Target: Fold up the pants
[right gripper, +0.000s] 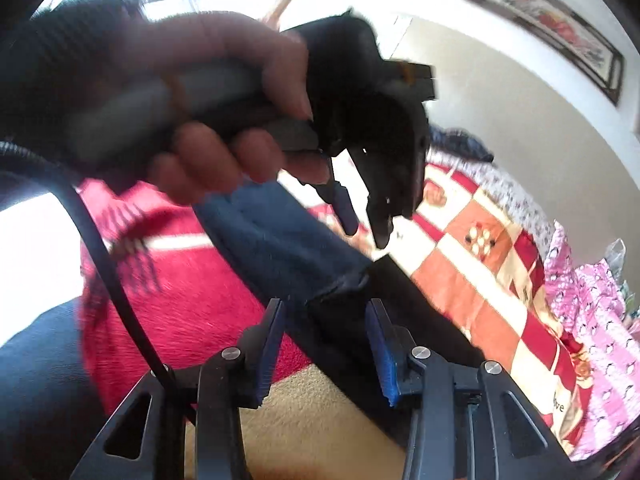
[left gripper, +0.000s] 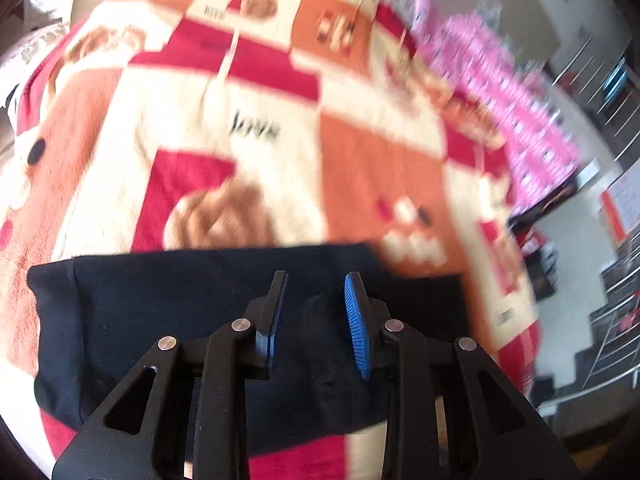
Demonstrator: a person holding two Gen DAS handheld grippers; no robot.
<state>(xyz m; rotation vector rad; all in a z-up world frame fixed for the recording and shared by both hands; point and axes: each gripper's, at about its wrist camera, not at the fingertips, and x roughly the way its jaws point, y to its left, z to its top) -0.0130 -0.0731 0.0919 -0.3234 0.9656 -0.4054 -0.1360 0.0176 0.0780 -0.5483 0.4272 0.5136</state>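
Dark navy pants [left gripper: 160, 300] lie folded in a flat band across the patterned blanket [left gripper: 360, 160]. My left gripper [left gripper: 317, 280] hovers over their middle, open, with nothing pinched between the blue pads [left gripper: 358, 328]. In the right wrist view the pants [right gripper: 280, 232] run diagonally, and a folded edge sits just beyond my right gripper [right gripper: 326, 308], which is open with only cloth showing behind the gap. Above them a hand [right gripper: 224, 60] holds the left gripper [right gripper: 366, 236], pointed down with its fingers apart over the pants.
A pink patterned cloth [left gripper: 500, 92] lies along the blanket's right side, with a metal rack [left gripper: 616, 320] beyond the bed edge. A black cable [right gripper: 100, 248] loops at the left. A framed picture [right gripper: 560, 28] hangs on the white wall.
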